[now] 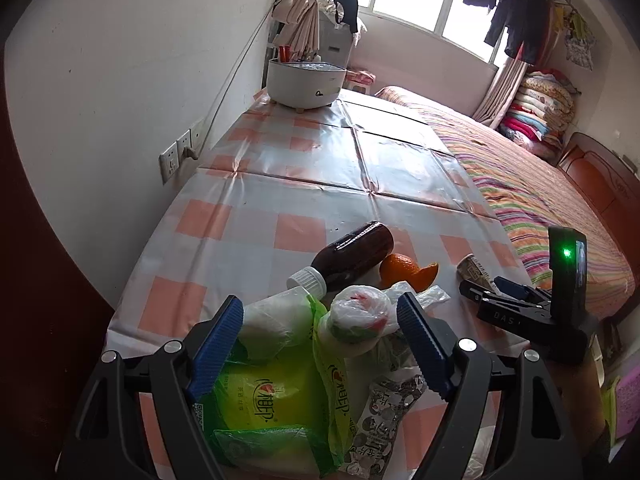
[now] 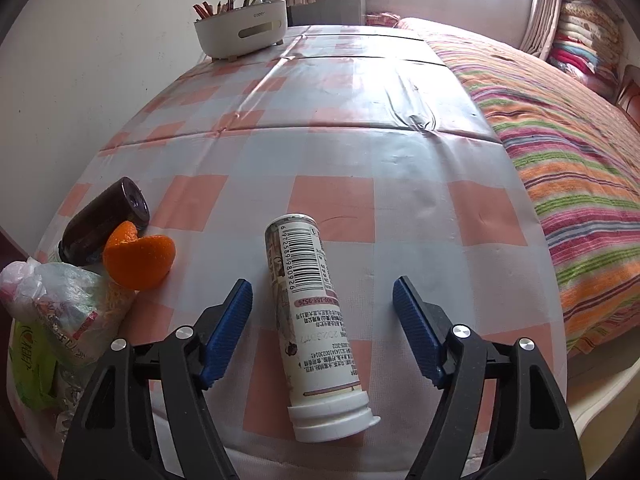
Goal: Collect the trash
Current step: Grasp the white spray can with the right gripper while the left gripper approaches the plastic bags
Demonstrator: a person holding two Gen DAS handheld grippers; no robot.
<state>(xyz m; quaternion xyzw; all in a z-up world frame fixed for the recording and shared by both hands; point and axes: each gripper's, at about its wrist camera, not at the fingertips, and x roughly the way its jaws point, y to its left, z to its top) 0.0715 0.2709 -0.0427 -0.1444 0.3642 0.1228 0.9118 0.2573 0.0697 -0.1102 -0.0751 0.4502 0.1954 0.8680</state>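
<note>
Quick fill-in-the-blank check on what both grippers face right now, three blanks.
1. The right gripper is open around a white ____ lying on its side.
2. The orange peel touches the dark ____.
3. The left gripper is open over a green ____.

Missing: bottle; bottle; bag.

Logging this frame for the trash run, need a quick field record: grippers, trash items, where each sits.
left gripper: open, above the green plastic bag and the crumpled clear wrapper
right gripper: open, straddling the white drink bottle, not closed on it
white drink bottle: lying on its side, cap toward the camera
brown bottle: lying down, white cap, touching the orange peel
surface: checked tablecloth
background: white pot at the far end of the table; striped bedspread to the right
</note>
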